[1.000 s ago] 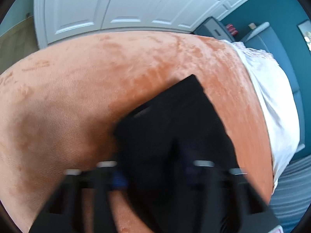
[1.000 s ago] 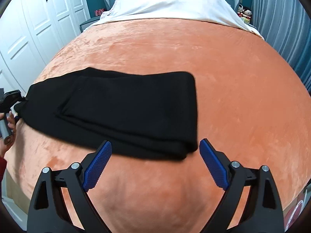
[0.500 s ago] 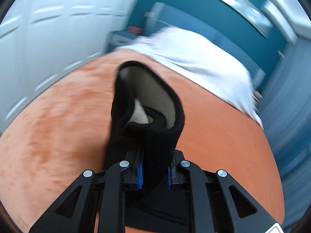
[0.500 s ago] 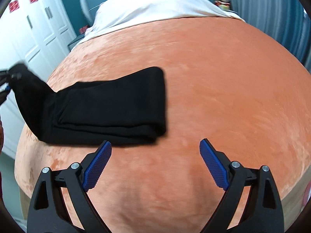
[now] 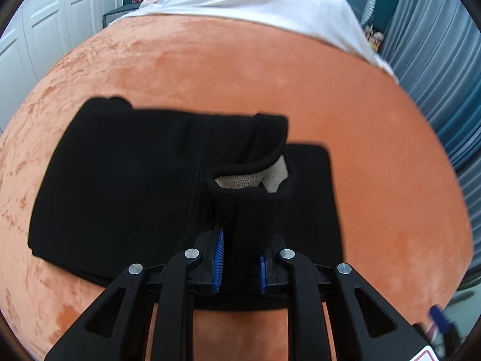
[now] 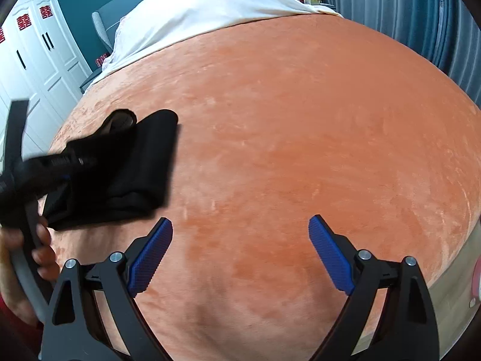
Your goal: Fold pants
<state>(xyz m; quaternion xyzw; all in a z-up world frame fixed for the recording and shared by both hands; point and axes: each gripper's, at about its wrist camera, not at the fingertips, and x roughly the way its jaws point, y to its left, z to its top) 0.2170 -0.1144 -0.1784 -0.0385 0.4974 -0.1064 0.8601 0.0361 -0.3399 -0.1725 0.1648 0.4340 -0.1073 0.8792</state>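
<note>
Left claw (image 5: 239,263) is pinching the pants (image 5: 126,180) end, folding it over; next, it's dropping it ahead. Right claw (image 6: 240,252) is hanging spread.

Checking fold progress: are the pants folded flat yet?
Not yet: pants lie partly folded, one end held raised in the shut left gripper.

- This is a bedroom in a home.
- A bed (image 6: 300,120) with an orange blanket and a white sheet (image 6: 210,6).
- White wardrobe doors (image 6: 39,60), teal walls, grey-blue curtains (image 6: 421,15).
</note>
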